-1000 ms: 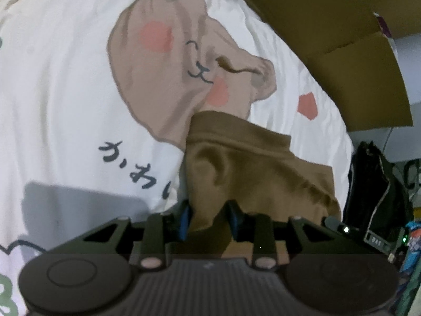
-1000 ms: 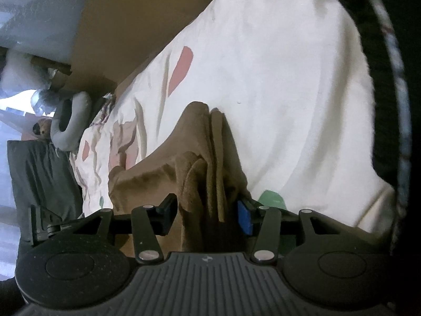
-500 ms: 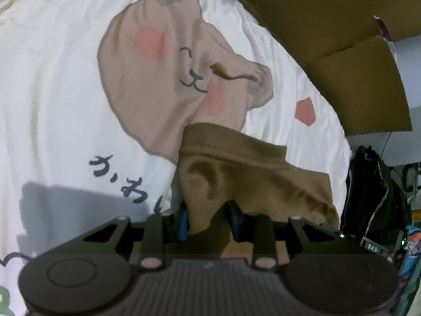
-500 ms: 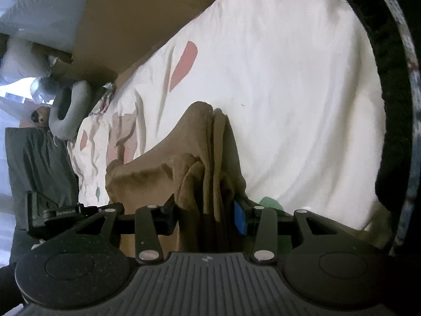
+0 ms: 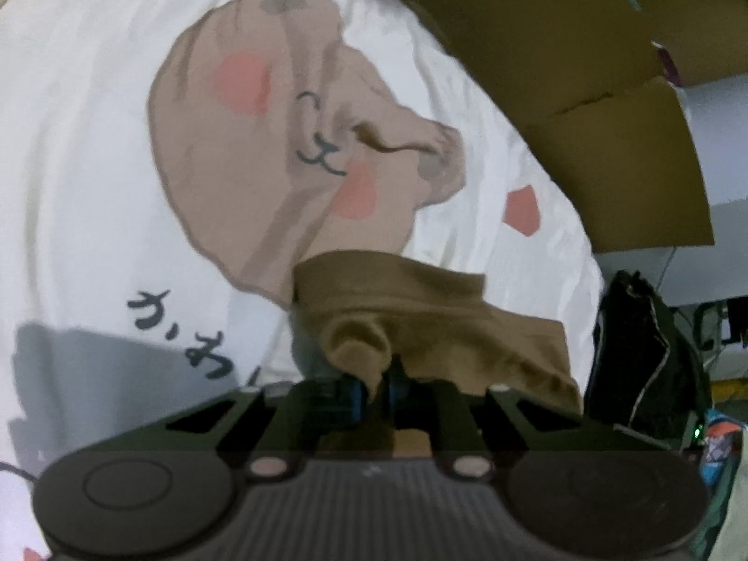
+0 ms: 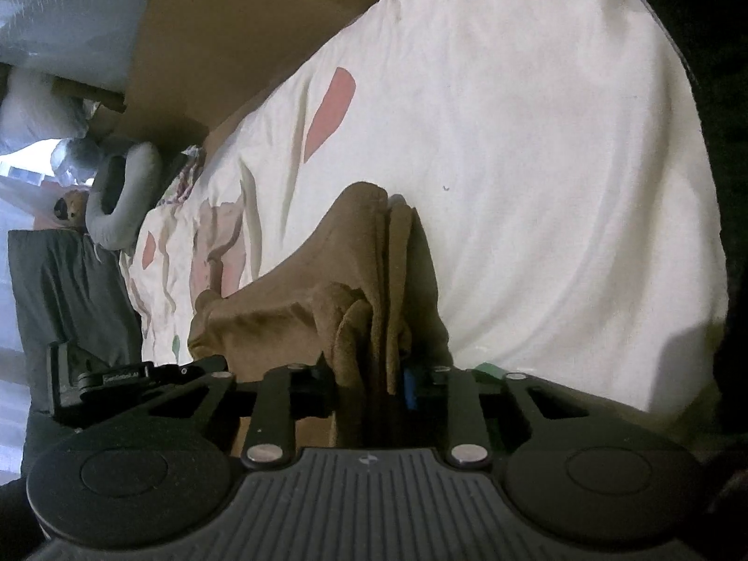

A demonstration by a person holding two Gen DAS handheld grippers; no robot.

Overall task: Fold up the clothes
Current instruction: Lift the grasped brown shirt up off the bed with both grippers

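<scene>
Two hand-held grippers pinch one brown knitted garment (image 5: 420, 322) lying bunched on a white quilt (image 5: 93, 163) printed with a tan bear face.

Going left to right in the left wrist view: dark brush-style lettering on the quilt, then the left gripper (image 5: 374, 385) low in the middle, its jaws closing nearly together on a small fold of the garment's edge between the blue pads. Farther right, flattened brown cardboard sheets (image 5: 607, 140) lean behind the bed, and a black bag (image 5: 645, 355) stands beside it. What the bag holds cannot be seen.

Only the right wrist view shows a grey curved neck pillow (image 6: 126, 196) and a dark grey cloth (image 6: 65, 290) at its far left. In the centre the right gripper (image 6: 369, 381) has its jaws closing on a thick bundle of stacked folds, cloth filling the gap. Plain white quilt spreads to the right.

Both grippers tilt downward toward the bed.
</scene>
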